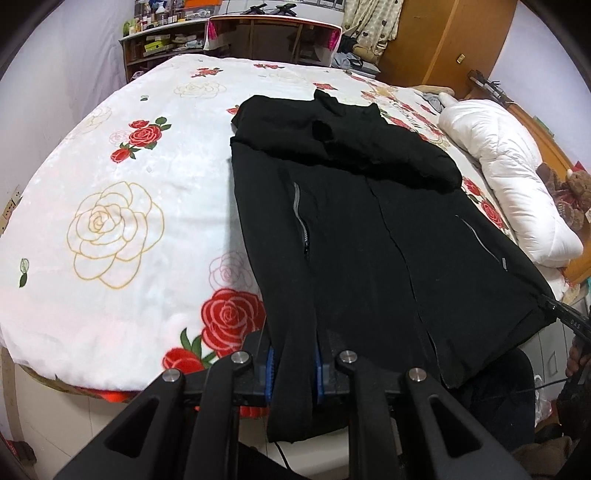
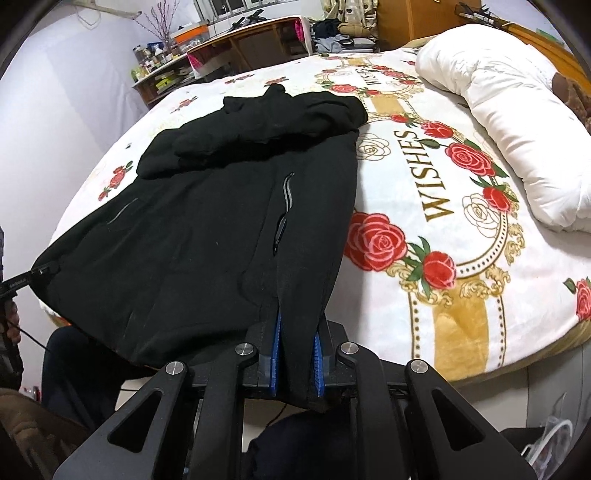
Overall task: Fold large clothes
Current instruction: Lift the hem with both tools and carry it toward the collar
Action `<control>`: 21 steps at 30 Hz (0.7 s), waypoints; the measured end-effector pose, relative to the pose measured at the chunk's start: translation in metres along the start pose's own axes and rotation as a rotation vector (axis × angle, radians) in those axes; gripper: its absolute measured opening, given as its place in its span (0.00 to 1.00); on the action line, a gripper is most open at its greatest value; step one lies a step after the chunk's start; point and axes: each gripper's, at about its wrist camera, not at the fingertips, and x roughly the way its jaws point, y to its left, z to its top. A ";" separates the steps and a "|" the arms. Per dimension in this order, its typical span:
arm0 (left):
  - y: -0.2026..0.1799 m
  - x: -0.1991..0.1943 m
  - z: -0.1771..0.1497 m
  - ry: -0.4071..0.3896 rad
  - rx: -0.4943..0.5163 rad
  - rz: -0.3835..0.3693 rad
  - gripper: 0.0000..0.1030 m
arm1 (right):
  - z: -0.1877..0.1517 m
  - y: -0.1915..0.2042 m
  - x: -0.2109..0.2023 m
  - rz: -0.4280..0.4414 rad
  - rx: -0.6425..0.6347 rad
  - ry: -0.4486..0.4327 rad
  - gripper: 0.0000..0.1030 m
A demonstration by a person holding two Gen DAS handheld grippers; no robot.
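A black zip jacket [image 1: 354,221] lies spread front-up on the bed, sleeves folded across its chest, collar at the far end. My left gripper [image 1: 295,365] is shut on the jacket's near left hem corner, which hangs over the bed edge. My right gripper [image 2: 297,354] is shut on the jacket [image 2: 221,229] at its near right hem corner. The right gripper's tip also shows at the far right of the left wrist view [image 1: 565,317], and the left gripper's tip at the far left of the right wrist view [image 2: 33,277].
The bed carries a white rose-print blanket [image 1: 129,206] with "WISHES" lettering [image 2: 424,177]. A white duvet roll [image 2: 517,122] lies along the headboard side, with teddy bears [image 1: 576,188]. Shelves and a desk [image 1: 258,33] stand beyond the bed. The person's dark-clad legs [image 2: 81,369] are below the bed edge.
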 end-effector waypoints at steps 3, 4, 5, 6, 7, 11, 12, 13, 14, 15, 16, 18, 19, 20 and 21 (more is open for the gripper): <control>-0.005 -0.012 -0.007 -0.003 -0.007 -0.015 0.16 | -0.004 0.000 -0.009 0.010 0.001 -0.007 0.13; -0.005 -0.015 -0.007 -0.005 -0.009 -0.021 0.16 | -0.005 -0.001 -0.013 0.017 0.000 -0.010 0.13; -0.005 -0.018 -0.006 -0.005 -0.020 -0.030 0.16 | -0.005 -0.001 -0.015 0.018 0.000 -0.013 0.13; -0.003 -0.020 -0.005 -0.006 -0.035 -0.047 0.16 | -0.004 -0.002 -0.019 0.026 0.008 -0.017 0.13; -0.001 -0.024 -0.003 -0.011 -0.043 -0.060 0.16 | -0.004 -0.003 -0.022 0.034 0.010 -0.023 0.13; -0.006 -0.043 0.008 -0.058 -0.019 -0.046 0.16 | 0.004 0.002 -0.035 0.024 -0.026 -0.041 0.13; -0.006 -0.045 0.011 -0.058 -0.023 -0.052 0.16 | 0.006 0.002 -0.037 0.028 -0.027 -0.042 0.13; -0.007 -0.045 0.017 -0.054 -0.027 -0.066 0.16 | 0.010 0.001 -0.038 0.039 -0.022 -0.046 0.13; -0.007 -0.045 0.022 -0.055 -0.023 -0.073 0.16 | 0.016 0.000 -0.039 0.048 -0.016 -0.053 0.13; -0.007 -0.044 0.027 -0.059 -0.023 -0.070 0.16 | 0.020 -0.002 -0.040 0.051 -0.012 -0.059 0.13; -0.007 -0.044 0.034 -0.065 -0.024 -0.064 0.16 | 0.026 -0.002 -0.041 0.053 -0.012 -0.067 0.13; -0.005 -0.042 0.046 -0.072 -0.039 -0.081 0.16 | 0.038 -0.001 -0.041 0.062 -0.012 -0.083 0.14; -0.003 -0.041 0.054 -0.075 -0.054 -0.091 0.16 | 0.045 -0.001 -0.040 0.065 -0.013 -0.091 0.14; -0.002 -0.040 0.060 -0.081 -0.061 -0.095 0.16 | 0.053 -0.001 -0.040 0.069 -0.013 -0.098 0.14; -0.001 -0.039 0.069 -0.092 -0.067 -0.093 0.16 | 0.061 -0.001 -0.039 0.071 -0.012 -0.104 0.14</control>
